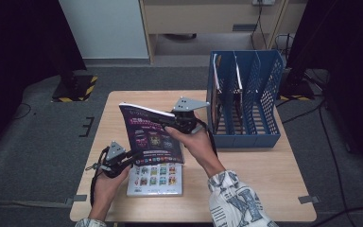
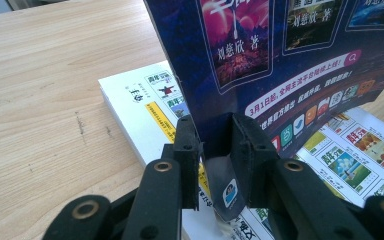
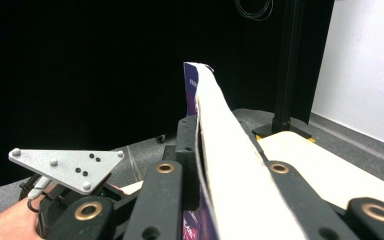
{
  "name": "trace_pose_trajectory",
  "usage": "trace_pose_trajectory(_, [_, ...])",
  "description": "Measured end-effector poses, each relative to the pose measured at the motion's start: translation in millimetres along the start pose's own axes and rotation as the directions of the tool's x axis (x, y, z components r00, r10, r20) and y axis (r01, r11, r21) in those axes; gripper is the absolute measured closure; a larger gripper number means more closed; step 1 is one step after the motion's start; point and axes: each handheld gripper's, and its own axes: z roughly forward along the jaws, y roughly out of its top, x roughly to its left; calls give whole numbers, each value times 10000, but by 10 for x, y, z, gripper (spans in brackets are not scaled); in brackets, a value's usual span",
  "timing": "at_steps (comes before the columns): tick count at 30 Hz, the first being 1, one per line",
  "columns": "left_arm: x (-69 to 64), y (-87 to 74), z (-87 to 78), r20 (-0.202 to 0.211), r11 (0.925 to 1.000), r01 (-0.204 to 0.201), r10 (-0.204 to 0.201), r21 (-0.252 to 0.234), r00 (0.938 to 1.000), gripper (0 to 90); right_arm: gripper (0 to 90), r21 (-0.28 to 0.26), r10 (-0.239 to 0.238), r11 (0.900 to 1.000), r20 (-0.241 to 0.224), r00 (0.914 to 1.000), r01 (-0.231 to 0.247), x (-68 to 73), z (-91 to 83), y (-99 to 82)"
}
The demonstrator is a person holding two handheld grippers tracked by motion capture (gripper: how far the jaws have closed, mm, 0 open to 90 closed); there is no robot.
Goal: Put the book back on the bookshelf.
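We hold purple magazine (image 1: 152, 135) tilted above white book (image 1: 155, 179) on table (image 1: 264, 175): left hand-held gripper (image 1: 134, 156) clamps bottom corner, right hand-held gripper (image 1: 172, 115) clamps top edge.

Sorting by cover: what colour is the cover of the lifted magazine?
Dark purple-blue magazine, clearest in the left gripper view.

On purple magazine (image 2: 290, 55) cover: "刘慈欣 著" twice, and pink banner "3月1日起,全网主流平台陆续上线!". White book (image 2: 145, 107) print too small.
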Motion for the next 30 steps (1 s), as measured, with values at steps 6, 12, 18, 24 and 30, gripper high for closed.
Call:
trace_pose_trajectory(6, [6,-2,1,-11,10000,-4,4,-10,10000,721,821,186,-173,9997,108,9998,171,7,0,13])
trace_pose_trajectory(12, [10,-17,35,-340,9997,210,-213,-77,9992,509,827,181,-292,9994,289,9992,287,21,-22,34])
trace_pose_trajectory(18, [75,-34,17,-312,9973,679,-687,-267,9972,264,828,-190,-213,9996,582,9981,225,16,-104,86])
trace_pose_trajectory(24, [168,-82,-10,-668,9962,860,-868,-147,9940,105,826,-261,-269,9992,1165,9928,301,-22,-162,111])
trace_pose_trajectory(30, [249,-115,-38,-1158,9917,1253,-1277,-274,9850,32,826,-578,-68,9982,1744,9846,172,-108,-231,106])
